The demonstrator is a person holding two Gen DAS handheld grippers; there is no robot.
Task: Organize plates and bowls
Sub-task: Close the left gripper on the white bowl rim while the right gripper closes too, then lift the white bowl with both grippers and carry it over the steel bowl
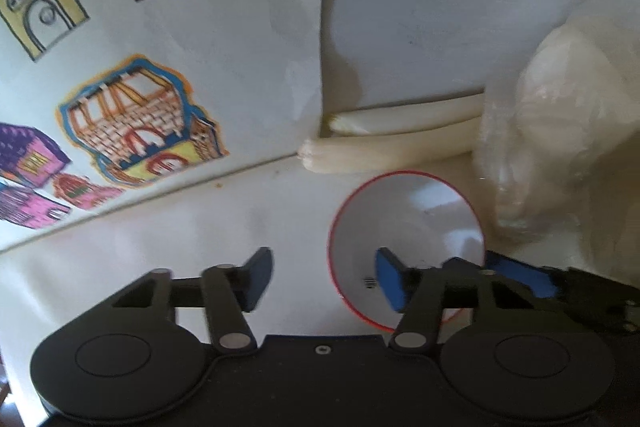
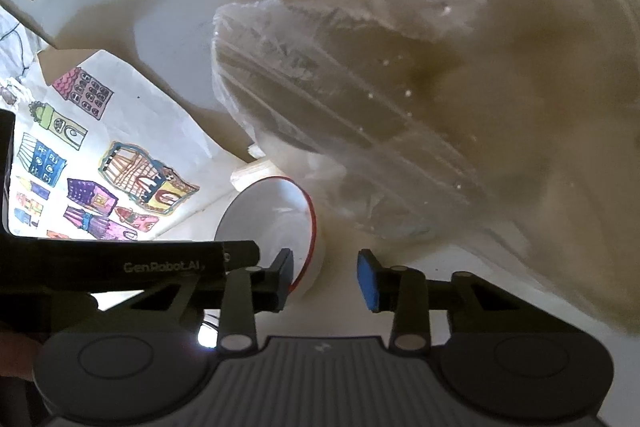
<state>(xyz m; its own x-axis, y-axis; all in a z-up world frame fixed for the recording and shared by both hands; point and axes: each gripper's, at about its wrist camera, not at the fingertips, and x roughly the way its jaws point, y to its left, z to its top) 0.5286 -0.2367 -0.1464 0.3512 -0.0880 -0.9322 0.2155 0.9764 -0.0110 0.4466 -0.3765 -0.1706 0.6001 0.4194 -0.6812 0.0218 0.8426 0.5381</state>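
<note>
- item under handling: one white bowl with a red rim (image 1: 404, 227), upright on the white tabletop (image 1: 200, 247), mouth up, apparently empty. no plates can be made out in either view.
- surroundings: the bowl sits near the corner where a sheet of coloured house drawings (image 1: 132, 115) meets the wall, just in front of two pale rolled tubes (image 1: 392, 135) and just beside a clear plastic-wrapped bundle (image 1: 540, 131) on its right as the left wrist view shows it.
- left gripper (image 1: 322, 279): comes at the bowl from above. its right finger hangs inside the bowl's mouth, its left finger outside over bare table, so the near-left wall of the bowl lies between them. jaws part-way parted; no pad is seen pressing the rim, so not yet clamped.
- right gripper (image 2: 326, 281): comes in lower and more from the side. its left finger stands against or just inside the bowl's red rim, its right finger outside over bare table. whether the pad touches cannot be told; the gap looks unclosed, nothing gripped.
- deciding relation: the bowl is round, so no long axis governs; what matters is which stretch of rim is straddled. both grippers sit astride the wall on opposite sides, equally near.
- judgement: a two-sided lift seems in preparation; closing unevenly could tip the bowl toward the wrapped bundle.
</note>
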